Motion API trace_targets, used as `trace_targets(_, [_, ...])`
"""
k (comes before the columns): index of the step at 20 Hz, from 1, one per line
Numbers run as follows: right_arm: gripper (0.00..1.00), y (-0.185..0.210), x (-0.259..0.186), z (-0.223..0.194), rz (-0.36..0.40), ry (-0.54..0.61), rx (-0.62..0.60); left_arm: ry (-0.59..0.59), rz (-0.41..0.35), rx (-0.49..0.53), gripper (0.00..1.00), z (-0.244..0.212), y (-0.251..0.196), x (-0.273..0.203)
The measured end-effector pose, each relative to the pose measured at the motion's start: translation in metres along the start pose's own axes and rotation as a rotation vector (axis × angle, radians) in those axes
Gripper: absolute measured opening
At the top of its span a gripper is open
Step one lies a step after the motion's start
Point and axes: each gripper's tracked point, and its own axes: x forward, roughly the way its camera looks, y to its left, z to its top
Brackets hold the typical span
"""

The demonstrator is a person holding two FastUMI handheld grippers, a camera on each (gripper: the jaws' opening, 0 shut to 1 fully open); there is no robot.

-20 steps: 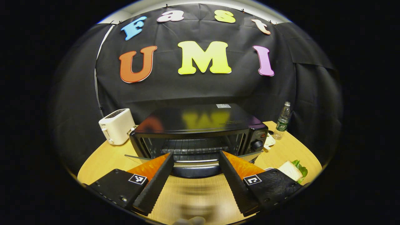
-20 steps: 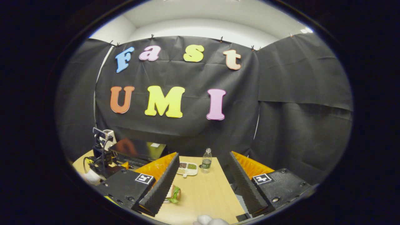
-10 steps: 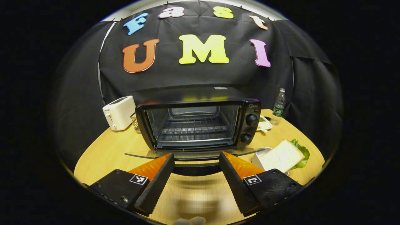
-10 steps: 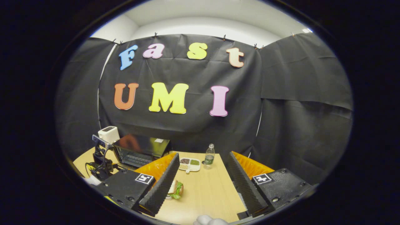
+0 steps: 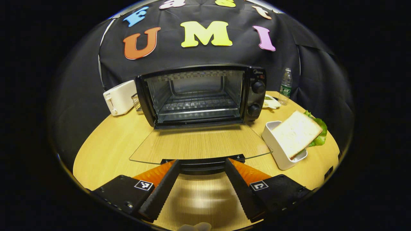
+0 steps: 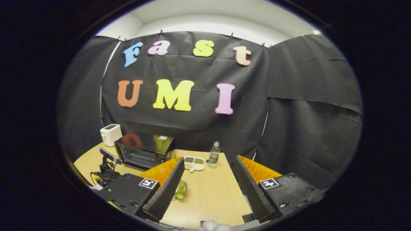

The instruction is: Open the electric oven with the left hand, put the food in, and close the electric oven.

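Oven (image 5: 199, 96) door handle (image 5: 202, 166) between spread left hand-held gripper (image 5: 200, 187) fingers (door down flat)

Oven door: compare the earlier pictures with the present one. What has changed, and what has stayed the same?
The oven's glass door swung down from part-open to flat, its handle between the left gripper's spread fingers throughout. The sandwich in its white container, the toaster and the bottle kept their places. The right gripper stayed open, holding nothing.
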Motion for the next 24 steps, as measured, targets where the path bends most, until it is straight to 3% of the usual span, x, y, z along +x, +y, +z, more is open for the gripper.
trace_targets(8, [0.94,-0.002,0.002,-0.024,-0.013,0.052,-0.014,0.029,0.003,0.002,0.96,-0.019,-0.003,0.011])
trace_targets(9, [0.94,-0.002,0.003,-0.023,-0.011,0.055,-0.011,0.023,0.002,0.004,0.87,-0.017,-0.002,0.011])
trace_targets(10, [0.94,-0.002,0.005,-0.024,-0.012,0.055,-0.004,0.018,-0.002,0.005,0.95,-0.015,-0.002,0.011])
trace_targets(11, [0.94,-0.001,0.007,-0.024,-0.012,0.057,0.002,-0.003,-0.011,0.003,0.95,-0.01,-0.003,0.007])
trace_targets(17, [0.94,-0.003,0.01,-0.012,-0.013,0.02,-0.004,-0.146,-0.027,0.004,0.95,0.052,-0.004,-0.037])
trace_targets(22, [0.94,-0.004,0.018,-0.026,0.009,0.037,0.004,-0.264,-0.057,-0.029,0.95,0.111,-0.003,-0.094])
trace_targets(23, [1.0,-0.003,0.021,-0.03,0.017,0.047,0.01,-0.292,-0.06,-0.038,0.95,0.123,-0.003,-0.106])
trace_targets(24, [0.94,0.0,0.025,-0.037,0.031,0.058,0.018,-0.325,-0.064,-0.046,0.95,0.139,-0.002,-0.119])
